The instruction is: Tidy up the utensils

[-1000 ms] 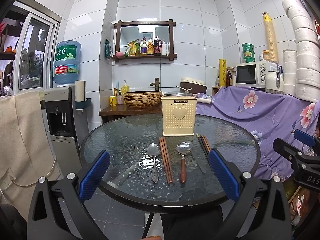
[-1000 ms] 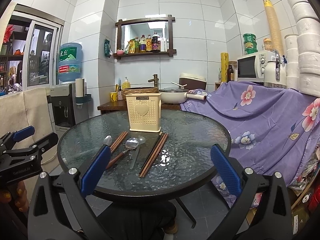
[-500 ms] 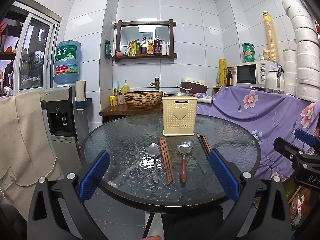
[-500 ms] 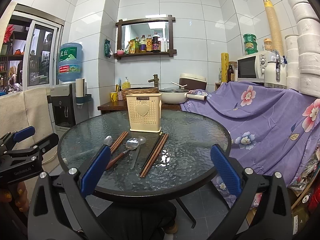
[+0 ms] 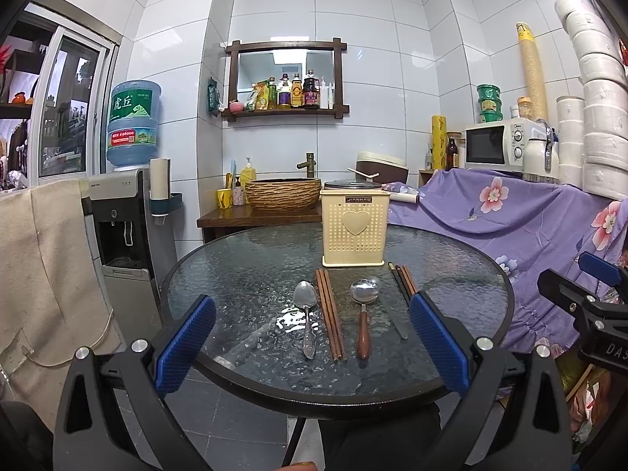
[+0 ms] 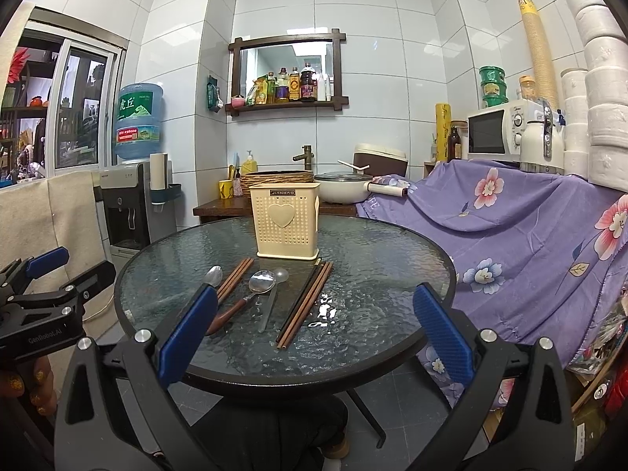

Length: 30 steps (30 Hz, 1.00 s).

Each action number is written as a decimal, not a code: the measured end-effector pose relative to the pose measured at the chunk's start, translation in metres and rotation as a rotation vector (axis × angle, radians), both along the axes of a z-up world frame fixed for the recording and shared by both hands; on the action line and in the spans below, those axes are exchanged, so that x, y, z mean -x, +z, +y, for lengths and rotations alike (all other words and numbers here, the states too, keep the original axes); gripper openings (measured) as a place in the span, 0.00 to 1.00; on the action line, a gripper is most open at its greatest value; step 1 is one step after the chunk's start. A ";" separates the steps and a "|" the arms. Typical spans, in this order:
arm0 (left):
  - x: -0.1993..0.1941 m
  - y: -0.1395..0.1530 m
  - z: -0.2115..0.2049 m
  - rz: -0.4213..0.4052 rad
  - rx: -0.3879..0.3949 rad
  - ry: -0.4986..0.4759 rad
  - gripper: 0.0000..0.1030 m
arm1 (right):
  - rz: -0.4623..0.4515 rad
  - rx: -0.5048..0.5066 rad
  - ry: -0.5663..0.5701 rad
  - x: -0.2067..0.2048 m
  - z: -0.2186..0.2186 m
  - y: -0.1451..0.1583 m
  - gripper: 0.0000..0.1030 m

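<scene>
We hold both tools short of the round glass table (image 5: 219, 274), above its near edge. Our left gripper (image 5: 312, 347) is spread wide with nothing between its blue pads (image 5: 184, 343), and our right gripper (image 6: 314, 337) is just as wide and empty. On the glass, a cream utensil holder (image 5: 355, 233) with a heart on its front stands upright toward the far side. In front of it lie, left to right, a steel spoon (image 5: 307, 314), a pair of brown chopsticks (image 5: 330, 314), a wooden-handled spoon (image 5: 364, 314), what looks like a clear spoon (image 6: 272, 294) just beside it, and a second chopstick pair (image 6: 304, 302), dark and brown.
</scene>
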<state>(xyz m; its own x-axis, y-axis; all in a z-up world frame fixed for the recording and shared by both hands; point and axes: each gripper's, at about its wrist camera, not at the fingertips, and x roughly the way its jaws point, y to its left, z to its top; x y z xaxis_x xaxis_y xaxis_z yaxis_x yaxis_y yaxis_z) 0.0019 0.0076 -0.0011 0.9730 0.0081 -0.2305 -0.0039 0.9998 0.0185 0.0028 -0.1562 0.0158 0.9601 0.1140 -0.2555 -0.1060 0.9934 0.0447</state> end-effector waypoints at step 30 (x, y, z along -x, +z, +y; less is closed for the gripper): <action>-0.009 -0.004 0.001 0.020 0.011 -0.004 0.95 | 0.015 0.025 0.008 -0.006 0.004 -0.003 0.96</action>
<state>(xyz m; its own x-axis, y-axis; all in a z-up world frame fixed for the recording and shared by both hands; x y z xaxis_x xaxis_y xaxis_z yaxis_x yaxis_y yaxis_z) 0.0104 0.0090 -0.0051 0.9683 0.0015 -0.2498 0.0005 1.0000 0.0078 0.0084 -0.1525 0.0126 0.9552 0.1155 -0.2725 -0.1138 0.9933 0.0218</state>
